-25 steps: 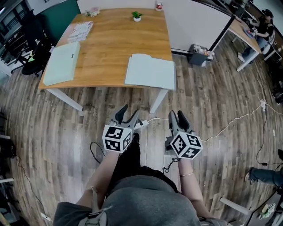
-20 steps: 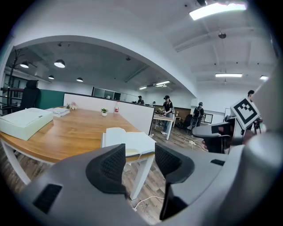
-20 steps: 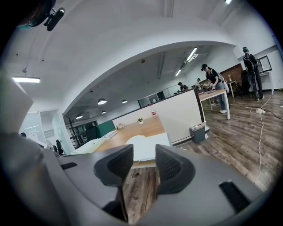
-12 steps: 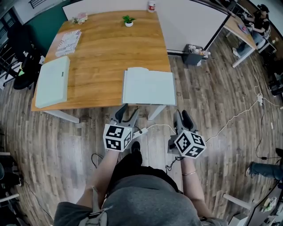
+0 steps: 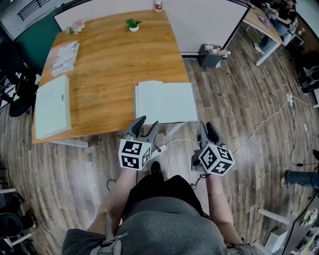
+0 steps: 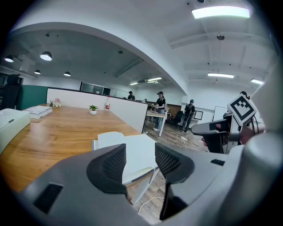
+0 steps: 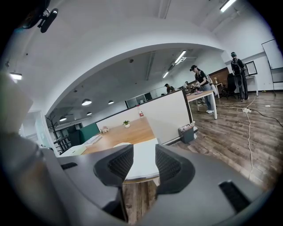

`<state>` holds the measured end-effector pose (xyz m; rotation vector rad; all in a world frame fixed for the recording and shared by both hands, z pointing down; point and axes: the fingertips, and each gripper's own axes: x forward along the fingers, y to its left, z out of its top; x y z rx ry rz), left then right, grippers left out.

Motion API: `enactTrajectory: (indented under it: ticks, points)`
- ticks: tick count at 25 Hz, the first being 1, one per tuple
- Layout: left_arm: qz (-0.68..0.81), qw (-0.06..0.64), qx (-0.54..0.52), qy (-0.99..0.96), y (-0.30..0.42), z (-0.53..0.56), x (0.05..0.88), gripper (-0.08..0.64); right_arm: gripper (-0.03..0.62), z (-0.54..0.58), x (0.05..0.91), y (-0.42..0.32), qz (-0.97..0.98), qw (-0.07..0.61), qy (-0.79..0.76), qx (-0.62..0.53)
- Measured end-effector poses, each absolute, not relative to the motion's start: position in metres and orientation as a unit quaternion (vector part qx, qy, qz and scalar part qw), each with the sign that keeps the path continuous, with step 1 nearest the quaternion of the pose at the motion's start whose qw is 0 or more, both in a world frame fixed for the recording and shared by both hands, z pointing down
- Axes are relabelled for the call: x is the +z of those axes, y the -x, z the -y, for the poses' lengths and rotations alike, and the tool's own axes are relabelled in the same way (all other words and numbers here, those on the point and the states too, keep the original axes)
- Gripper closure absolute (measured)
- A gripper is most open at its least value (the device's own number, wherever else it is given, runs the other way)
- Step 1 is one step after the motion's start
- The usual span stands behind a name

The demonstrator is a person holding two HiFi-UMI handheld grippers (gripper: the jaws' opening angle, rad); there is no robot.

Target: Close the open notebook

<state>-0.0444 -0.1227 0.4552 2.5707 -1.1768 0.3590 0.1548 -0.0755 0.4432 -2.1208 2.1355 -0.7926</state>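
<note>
An open notebook (image 5: 166,101) with pale green-white pages lies at the near right corner of the wooden table (image 5: 109,64); its left page is slightly raised. It also shows ahead between the jaws in the left gripper view (image 6: 128,154) and the right gripper view (image 7: 141,163). My left gripper (image 5: 144,127) hangs open just short of the table's near edge, below the notebook's left part, with nothing between its jaws. Held over the floor, my right gripper (image 5: 209,130) is open too and holds nothing, just below the notebook's right corner.
A closed pale green book (image 5: 51,105) lies at the table's left edge, a magazine (image 5: 65,51) behind it. A small potted plant (image 5: 133,24) and a bottle (image 5: 158,5) stand at the far end. A white cable (image 5: 259,127) runs over the floor. People stand at desks far right.
Both grippers have come closer to the table's near edge and the notebook, which now lies nearer and lower in the head view.
</note>
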Motion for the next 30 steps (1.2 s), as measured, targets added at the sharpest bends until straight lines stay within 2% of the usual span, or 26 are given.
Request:
enactTrajectory:
  ticks: [30]
  points:
    - [0.365, 0.161, 0.216, -0.891, -0.047, 0.186, 0.506, 0.357, 0.428, 0.135, 0.510, -0.204, -0.673, 0.007, 0.644, -0.363]
